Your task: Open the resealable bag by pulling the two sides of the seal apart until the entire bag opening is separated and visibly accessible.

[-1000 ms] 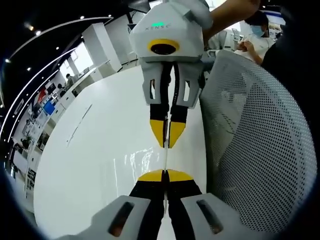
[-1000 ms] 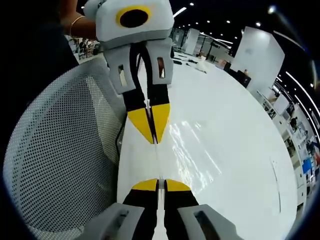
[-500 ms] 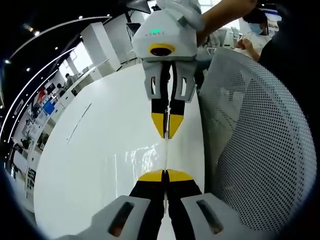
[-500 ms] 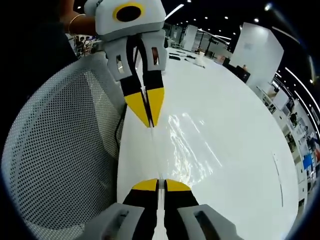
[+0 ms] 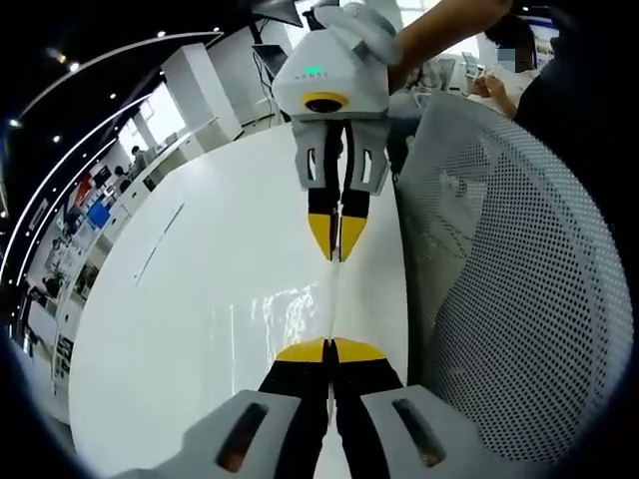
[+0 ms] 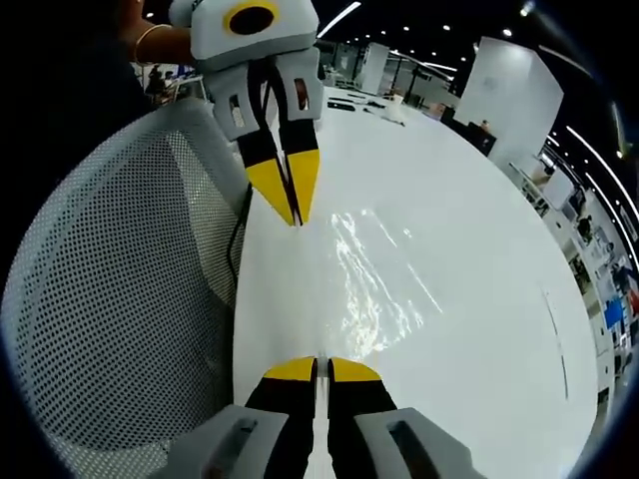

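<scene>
Resealable bag [image 5: 332, 299] stretched taut between left gripper [image 5: 329, 347] and right gripper [image 6: 316, 365], both fingers clamped on its edges, above white tabletop [image 5: 200, 299]; mesh chair [image 5: 509, 299] beside.

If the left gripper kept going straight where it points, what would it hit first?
Probably the right gripper, facing it tip to tip. The clear plastic resealable bag is stretched between them; depth is hard to judge.
</scene>
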The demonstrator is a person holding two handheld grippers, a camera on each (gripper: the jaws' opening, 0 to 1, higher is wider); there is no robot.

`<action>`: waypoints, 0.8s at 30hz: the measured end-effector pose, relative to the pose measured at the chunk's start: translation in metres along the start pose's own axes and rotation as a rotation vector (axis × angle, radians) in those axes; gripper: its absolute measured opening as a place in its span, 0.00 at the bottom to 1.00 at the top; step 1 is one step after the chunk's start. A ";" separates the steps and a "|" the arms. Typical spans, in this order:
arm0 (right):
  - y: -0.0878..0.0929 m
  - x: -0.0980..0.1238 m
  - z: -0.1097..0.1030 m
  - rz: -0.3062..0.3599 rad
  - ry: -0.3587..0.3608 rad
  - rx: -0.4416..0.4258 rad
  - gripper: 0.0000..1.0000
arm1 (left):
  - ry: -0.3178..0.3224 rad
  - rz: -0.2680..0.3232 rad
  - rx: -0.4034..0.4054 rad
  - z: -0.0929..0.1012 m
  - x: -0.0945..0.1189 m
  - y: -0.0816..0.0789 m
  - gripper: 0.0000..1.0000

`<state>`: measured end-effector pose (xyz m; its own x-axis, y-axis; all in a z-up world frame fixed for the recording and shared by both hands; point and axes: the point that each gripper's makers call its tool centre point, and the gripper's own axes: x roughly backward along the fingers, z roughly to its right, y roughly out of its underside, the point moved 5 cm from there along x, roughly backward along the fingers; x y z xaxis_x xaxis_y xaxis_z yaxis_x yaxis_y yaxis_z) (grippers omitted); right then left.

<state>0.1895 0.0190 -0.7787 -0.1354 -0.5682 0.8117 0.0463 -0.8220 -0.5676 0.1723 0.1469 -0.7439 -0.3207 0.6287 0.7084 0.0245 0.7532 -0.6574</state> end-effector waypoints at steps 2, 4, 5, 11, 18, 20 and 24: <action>0.002 0.001 -0.001 -0.009 -0.004 0.003 0.00 | 0.005 -0.002 -0.008 0.001 0.000 0.000 0.00; 0.007 0.002 -0.001 -0.027 -0.005 0.008 0.00 | 0.005 -0.004 -0.004 0.002 0.000 0.000 0.00; 0.006 0.002 -0.001 -0.010 -0.009 0.001 0.00 | 0.011 0.003 0.002 0.003 0.000 0.000 0.00; 0.006 0.001 -0.001 -0.021 0.002 0.002 0.00 | 0.015 -0.005 0.002 0.005 -0.002 -0.001 0.00; 0.003 0.001 -0.006 -0.022 -0.015 -0.019 0.00 | 0.015 -0.014 0.000 0.003 0.000 0.003 0.00; 0.001 0.004 -0.006 -0.009 -0.014 -0.033 0.01 | 0.016 -0.018 -0.006 0.002 0.001 0.003 0.00; -0.012 0.011 -0.004 0.033 -0.005 -0.050 0.04 | 0.026 -0.026 -0.030 0.004 0.000 0.005 0.00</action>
<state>0.1832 0.0225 -0.7636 -0.1294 -0.5954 0.7930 0.0013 -0.7998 -0.6003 0.1687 0.1496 -0.7486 -0.2971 0.6136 0.7316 0.0450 0.7743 -0.6312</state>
